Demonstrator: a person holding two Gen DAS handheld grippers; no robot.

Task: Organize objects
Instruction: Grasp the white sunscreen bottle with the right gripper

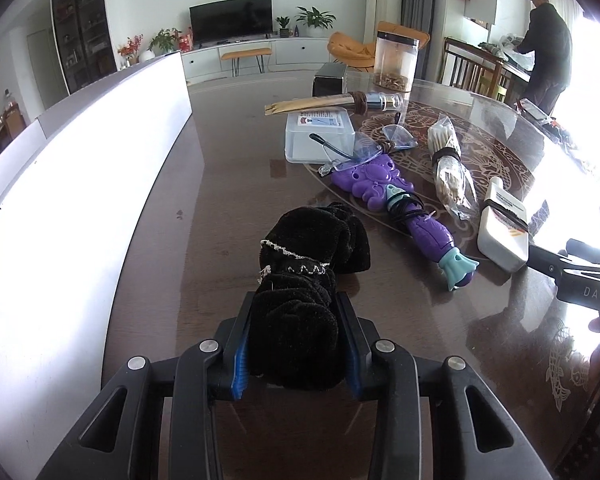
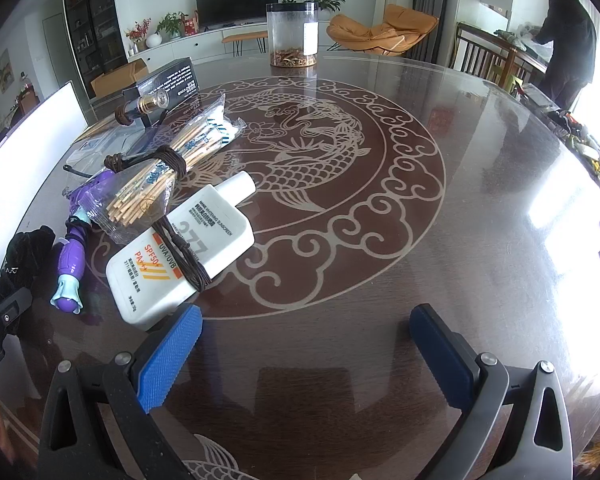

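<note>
My left gripper (image 1: 296,340) is shut on a black velvet scrunchie (image 1: 300,280) with a thin silver chain, and its far end droops toward the dark table (image 1: 228,184). The same scrunchie (image 2: 24,256) shows at the left edge of the right wrist view. My right gripper (image 2: 306,350) stands open above the table with nothing between its blue pads (image 2: 168,360). A white sunscreen bottle (image 2: 188,256) wrapped in a brown cord lies just beyond its left finger. Beside it lie a bag of wooden sticks (image 2: 168,168) and a purple toy (image 1: 396,200).
A white box wall (image 1: 84,184) runs along the table's left side. Farther back sit a clear plastic case (image 1: 320,136), glasses (image 1: 364,146), a black box (image 2: 164,84), a tube of sticks (image 1: 332,102) and a clear jar (image 2: 293,34). A person (image 2: 568,36) stands at the far right.
</note>
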